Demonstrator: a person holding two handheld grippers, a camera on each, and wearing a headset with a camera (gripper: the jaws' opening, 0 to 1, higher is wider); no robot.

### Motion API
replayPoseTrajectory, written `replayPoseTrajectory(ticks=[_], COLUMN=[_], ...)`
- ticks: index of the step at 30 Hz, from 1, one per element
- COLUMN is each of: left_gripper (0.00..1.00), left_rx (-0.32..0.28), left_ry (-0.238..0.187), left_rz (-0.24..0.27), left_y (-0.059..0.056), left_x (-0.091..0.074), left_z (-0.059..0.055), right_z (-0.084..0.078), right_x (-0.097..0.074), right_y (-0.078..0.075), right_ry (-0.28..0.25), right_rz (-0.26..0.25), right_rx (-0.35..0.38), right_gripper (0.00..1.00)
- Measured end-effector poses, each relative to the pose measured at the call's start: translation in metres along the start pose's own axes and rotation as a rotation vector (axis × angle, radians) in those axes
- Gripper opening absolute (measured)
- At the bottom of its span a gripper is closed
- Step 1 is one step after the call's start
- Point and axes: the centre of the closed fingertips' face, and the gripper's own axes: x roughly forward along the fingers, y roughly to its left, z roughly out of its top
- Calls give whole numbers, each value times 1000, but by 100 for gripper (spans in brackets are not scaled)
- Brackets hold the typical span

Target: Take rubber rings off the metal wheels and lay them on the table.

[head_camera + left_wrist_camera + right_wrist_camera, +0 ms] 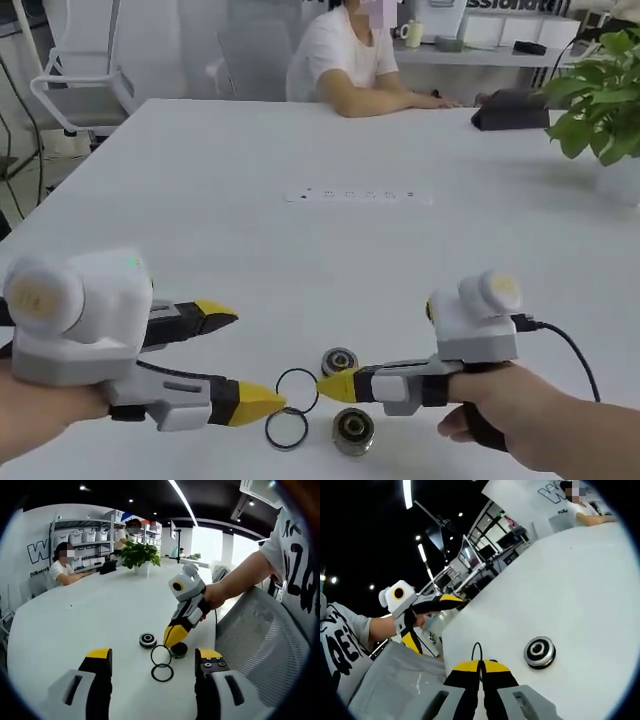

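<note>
My right gripper [335, 386] is shut on a thin black rubber ring [297, 390] and holds it just above the white table [300, 250]. A second ring [287, 428] lies flat close by. Two metal wheels stand by the rings, one behind [339, 361] and one in front [353, 430]. My left gripper [245, 358] is open, its yellow tips on either side of the rings' left edge. In the left gripper view, my own jaws [155, 654] frame the held ring [161, 655], the lying ring [162, 672] and the right gripper [171, 637]. The right gripper view has the shut jaws [480, 666], the ring [477, 652] and a wheel [540, 651].
A person [345, 60] sits at the table's far side, arms on the top. A potted plant [600, 95] and a black object [510, 108] stand at the far right. A printed strip [360, 195] lies mid-table. A mesh chair [260, 640] stands behind the right gripper.
</note>
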Motion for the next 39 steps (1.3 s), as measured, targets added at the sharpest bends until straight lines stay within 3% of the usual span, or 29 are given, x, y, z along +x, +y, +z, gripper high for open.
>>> replayPoseTrajectory(ticks=[11,23,36,39], left_gripper=[69,69,68,68], left_rx=[-8,-13,-2,-8], left_ry=[13,23,39,36], left_rz=[26,32,37,39], left_y=[4,2,3,4], left_x=[-14,-18,-19,-20], left_z=[-13,-19,-23,-23], right_z=[-14,-27,-25,-23], right_x=[11,18,19,18], right_y=[4,-4,-7,-10], right_ry=[66,133,133,128], right_rz=[3,-41,-77,-94], right_rx=[9,-18,-88,-103], right_gripper=[0,0,0,7])
